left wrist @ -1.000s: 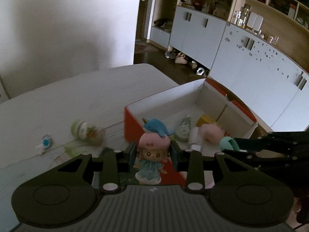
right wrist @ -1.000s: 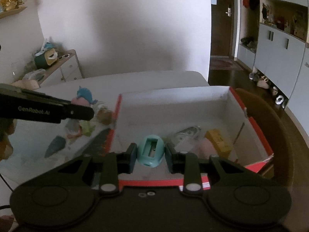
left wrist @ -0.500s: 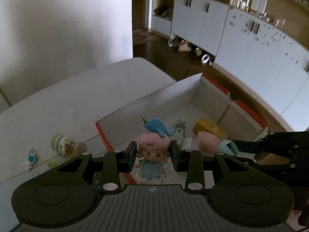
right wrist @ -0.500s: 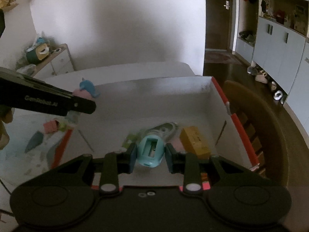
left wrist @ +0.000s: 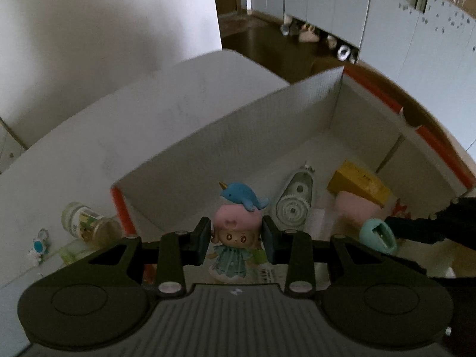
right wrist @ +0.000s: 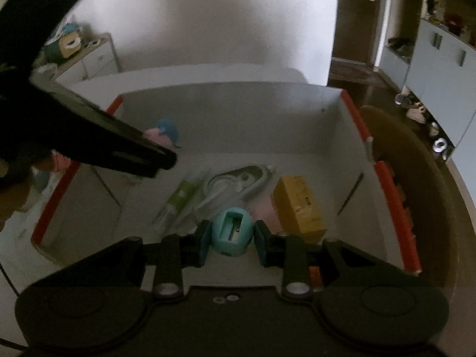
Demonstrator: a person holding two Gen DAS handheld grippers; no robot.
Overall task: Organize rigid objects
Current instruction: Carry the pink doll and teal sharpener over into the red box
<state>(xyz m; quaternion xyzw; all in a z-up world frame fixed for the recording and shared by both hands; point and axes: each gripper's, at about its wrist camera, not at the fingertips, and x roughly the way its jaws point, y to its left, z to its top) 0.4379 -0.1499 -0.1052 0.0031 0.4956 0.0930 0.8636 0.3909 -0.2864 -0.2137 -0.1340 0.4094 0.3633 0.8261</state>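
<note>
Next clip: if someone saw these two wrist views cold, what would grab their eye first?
Most likely the doll figurine with pink hair and a blue whale on its head, clamped in the left gripper above the near edge of the white, red-trimmed box. Next, the teal pencil sharpener pinched in the right gripper over the box's inside, where a yellow block and a tape dispenser already lie.
</note>
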